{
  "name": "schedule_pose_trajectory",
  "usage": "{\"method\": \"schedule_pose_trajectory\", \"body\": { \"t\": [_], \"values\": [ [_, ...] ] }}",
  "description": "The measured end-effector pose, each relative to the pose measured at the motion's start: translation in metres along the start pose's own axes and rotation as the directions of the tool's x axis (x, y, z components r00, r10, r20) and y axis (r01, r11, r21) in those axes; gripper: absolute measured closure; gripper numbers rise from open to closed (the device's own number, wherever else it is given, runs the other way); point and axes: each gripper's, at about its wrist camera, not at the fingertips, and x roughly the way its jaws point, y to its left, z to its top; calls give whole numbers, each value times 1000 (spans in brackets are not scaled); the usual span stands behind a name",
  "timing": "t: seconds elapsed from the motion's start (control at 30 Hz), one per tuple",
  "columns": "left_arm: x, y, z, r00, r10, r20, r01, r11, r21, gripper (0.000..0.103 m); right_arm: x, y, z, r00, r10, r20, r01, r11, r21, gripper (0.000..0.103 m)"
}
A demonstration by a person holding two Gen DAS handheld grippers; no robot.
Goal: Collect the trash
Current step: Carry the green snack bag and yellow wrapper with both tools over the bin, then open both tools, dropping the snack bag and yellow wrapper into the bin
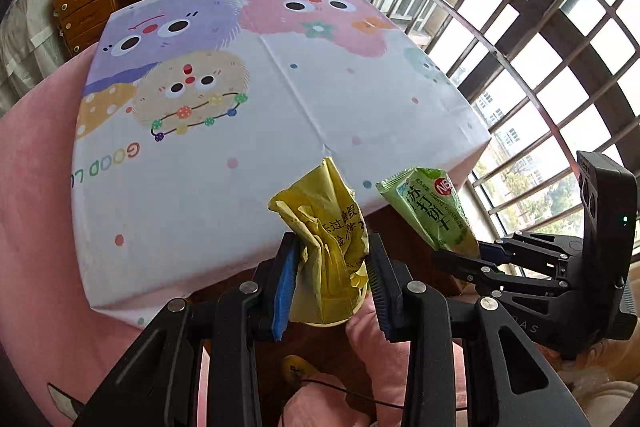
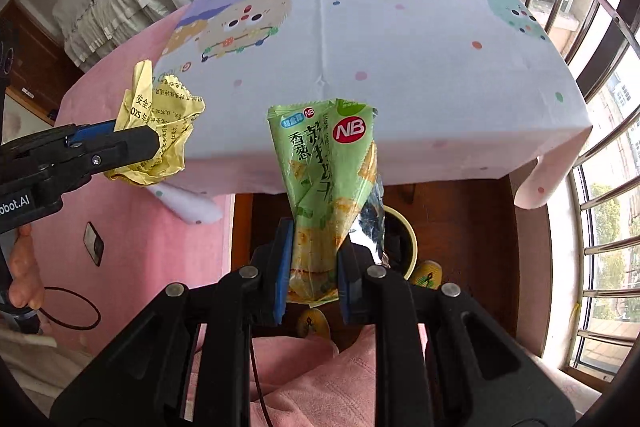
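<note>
I'm holding both loads clear of the table [image 2: 400, 75]. Left tongs [image 1: 332, 267] are clamped on the crumpled yellow wrapper [image 1: 324, 227]; right tongs [image 2: 314, 267] are pinching the green cracker packet [image 2: 328, 171], long axis pointing up-frame. In the right wrist view the bin [image 2: 406, 239] is showing directly under the right tongs, lower centre, so I'm judging the right side nearer for the drop.
</note>
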Motion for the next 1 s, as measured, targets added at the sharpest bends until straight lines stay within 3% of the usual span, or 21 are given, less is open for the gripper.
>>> {"method": "schedule_pose_trajectory", "body": {
  "t": [0.2, 0.43, 0.6, 0.83, 1.0],
  "values": [
    [23, -33, -55, 996, -30, -83, 31, 999, 14, 69, 7, -11, -57, 996, -28, -87, 31, 999, 27, 86],
    [95, -57, -96, 983, -29, -183, 27, 1000, -11, 69, 65, -58, -93, 982, -8, -190, 29, 994, 109, 86],
    [178, -49, -120, 975, -26, -222, 10, 997, -71, 69, 141, -93, -119, 967, 21, -253, 16, 990, 142, 86],
    [299, -10, -142, 971, -26, -238, -13, 986, -164, 67, 262, -136, -141, 953, 39, -301, 13, 986, 169, 86],
    [357, 18, -158, 970, -41, -241, -7, 980, -198, 49, 331, -160, -139, 946, 74, -316, -8, 979, 206, 81]
  ]
}}
